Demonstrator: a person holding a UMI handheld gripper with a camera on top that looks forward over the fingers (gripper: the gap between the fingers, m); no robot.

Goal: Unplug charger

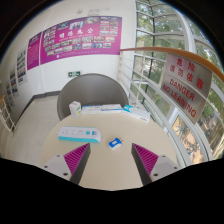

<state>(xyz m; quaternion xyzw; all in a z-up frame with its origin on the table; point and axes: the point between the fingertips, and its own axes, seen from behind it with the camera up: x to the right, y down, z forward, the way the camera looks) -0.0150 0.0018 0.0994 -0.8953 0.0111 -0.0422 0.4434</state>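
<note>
Two dark fingers belong to the gripper (112,158), one on either side. Each carries a bright magenta pad (76,155) on its inner face, wedge-shaped and tapering forward. Black edges frame the pads.

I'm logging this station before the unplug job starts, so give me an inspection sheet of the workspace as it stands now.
Surface: pale round table, lit from the windows.
Job's things: white power strip lies ahead of the fingers; no charger can be made out on it.
Clutter: small blue item between the fingers and beyond them; white box and some items at the far edge.
Gripper: gripper open, holding nothing, pink pads apart.
Cables: nothing seen.
Surroundings: grey chair behind the table, magenta posters on the wall, windows with red lettering.
</note>
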